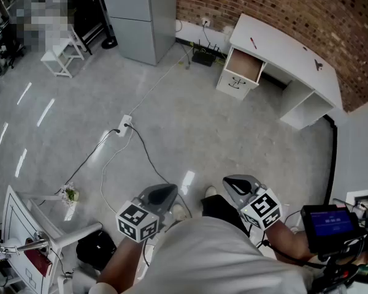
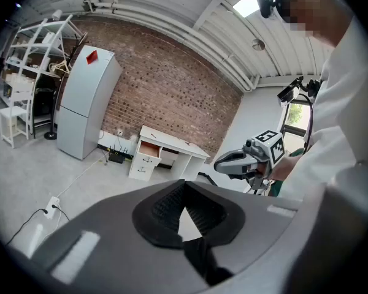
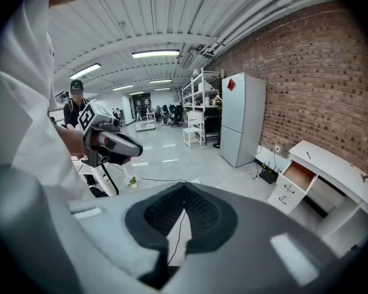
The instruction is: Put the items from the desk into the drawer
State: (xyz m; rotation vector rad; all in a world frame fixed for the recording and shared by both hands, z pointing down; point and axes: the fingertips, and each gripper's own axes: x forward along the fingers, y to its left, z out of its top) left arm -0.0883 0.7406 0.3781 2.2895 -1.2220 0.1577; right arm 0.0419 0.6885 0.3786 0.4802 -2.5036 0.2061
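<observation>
Both tongs hang low in front of the person's body, the left gripper and the right gripper each with its ribbed black pads meeting at the tips and nothing held between them.

In the head view the white desk lies at about one o'clock from both, well apart across bare, glossy grey floor, so the right gripper is the nearer. The desk's long, slightly curved top runs from about ten o'clock to four, against the rough brick wall. Two small things rest on that smooth top: a slim red stick-shaped item near the ten o'clock end, and a dark, irregular item toward four o'clock. Both are too small to identify.

The drawer stands pulled open below the red item, its inside a plain brownish box. Closing the distance to the desk looks like the first need.
</observation>
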